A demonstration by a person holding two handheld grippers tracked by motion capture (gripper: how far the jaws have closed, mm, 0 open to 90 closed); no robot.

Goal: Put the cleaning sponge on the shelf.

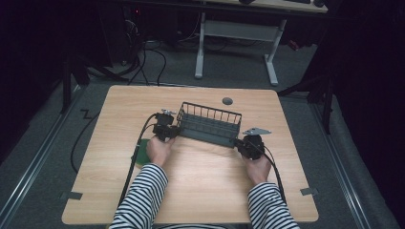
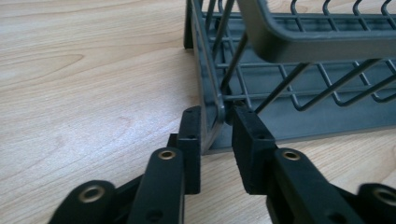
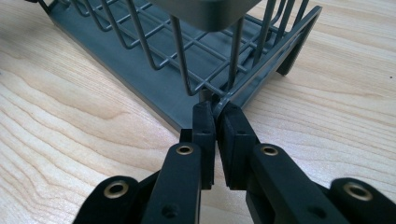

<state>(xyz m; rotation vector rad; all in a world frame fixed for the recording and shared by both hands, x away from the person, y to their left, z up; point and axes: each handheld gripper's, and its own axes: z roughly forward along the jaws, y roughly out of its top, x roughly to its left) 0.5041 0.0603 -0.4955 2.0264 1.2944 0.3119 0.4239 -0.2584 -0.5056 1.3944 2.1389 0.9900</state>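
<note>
A dark grey wire rack stands on the middle of the wooden table. My left gripper is at the rack's left end. In the left gripper view its jaws straddle the upright end rim, open, with a narrow gap beside the rim. At the rack's right end, my right gripper is shut on the rack. In the right gripper view its pads pinch the corner of the rack's end frame. The rack holds nothing.
Partly under the left hand, a flat green thing lies on the table. A round grey grommet sits near the far edge. Beyond the table, a white desk frame and cables are on the floor.
</note>
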